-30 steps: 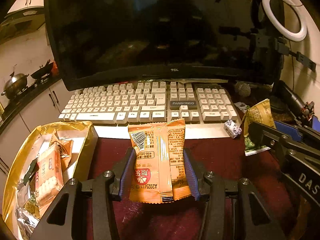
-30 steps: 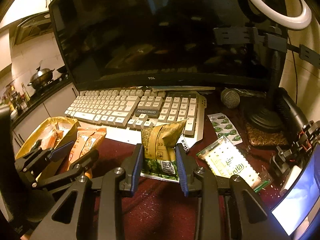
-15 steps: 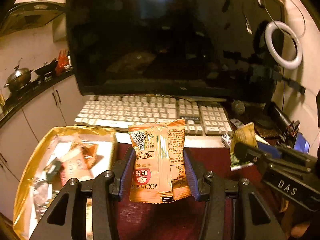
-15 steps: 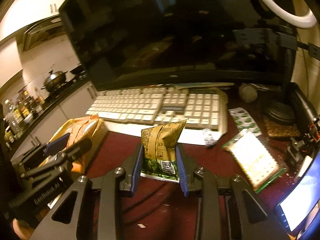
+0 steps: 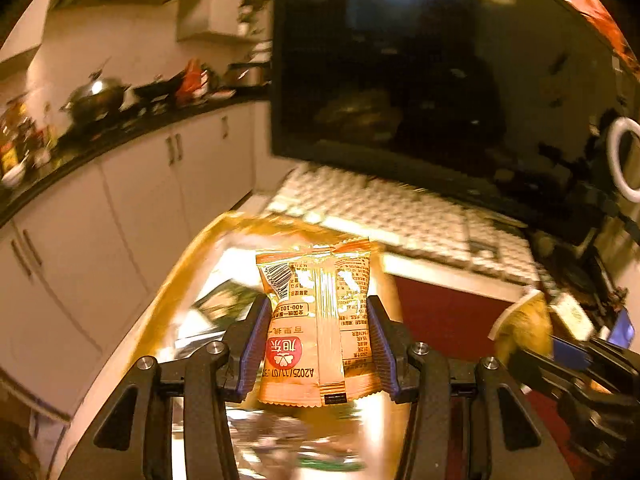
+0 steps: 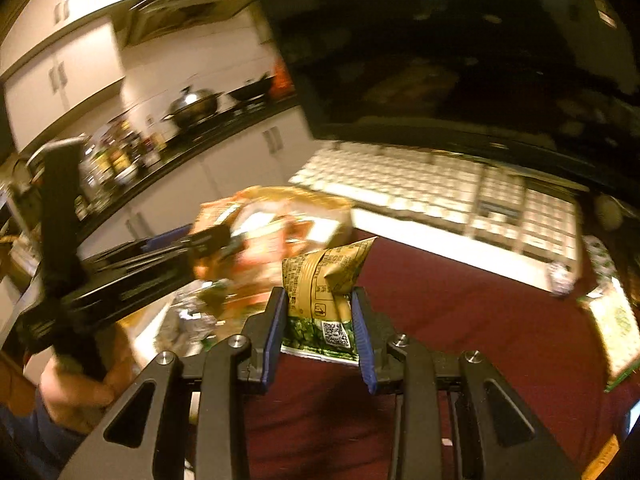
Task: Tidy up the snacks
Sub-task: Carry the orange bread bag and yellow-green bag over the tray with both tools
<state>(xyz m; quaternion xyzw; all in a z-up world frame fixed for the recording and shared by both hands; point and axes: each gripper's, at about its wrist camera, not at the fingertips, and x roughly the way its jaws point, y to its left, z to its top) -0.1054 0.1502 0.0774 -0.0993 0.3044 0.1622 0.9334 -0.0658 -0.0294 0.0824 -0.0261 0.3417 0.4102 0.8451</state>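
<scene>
My left gripper (image 5: 316, 344) is shut on an orange snack packet (image 5: 318, 320) with a red round logo, held upright above the gold tray (image 5: 176, 280) that holds several wrapped snacks. My right gripper (image 6: 319, 328) is shut on a gold-and-green snack packet (image 6: 324, 292), crumpled at the top, over the dark red tablecloth just right of the tray (image 6: 332, 208). In the right wrist view the left gripper (image 6: 212, 240) reaches over the tray with its orange packet (image 6: 216, 216). In the left wrist view the right gripper (image 5: 560, 352) and its gold packet (image 5: 524, 328) show at the right edge.
A white keyboard (image 5: 400, 212) lies in front of a large dark monitor (image 5: 440, 72). A ring light (image 5: 624, 160) stands at the far right. A green-edged packet (image 6: 612, 320) lies on the cloth at right. Kitchen counter with pots (image 5: 96, 100) and white cabinets lie beyond the table's left edge.
Both grippers have swung left with their packets. The left one now hangs over the gold tray, and the right one has come up beside it. The grips have not changed.
</scene>
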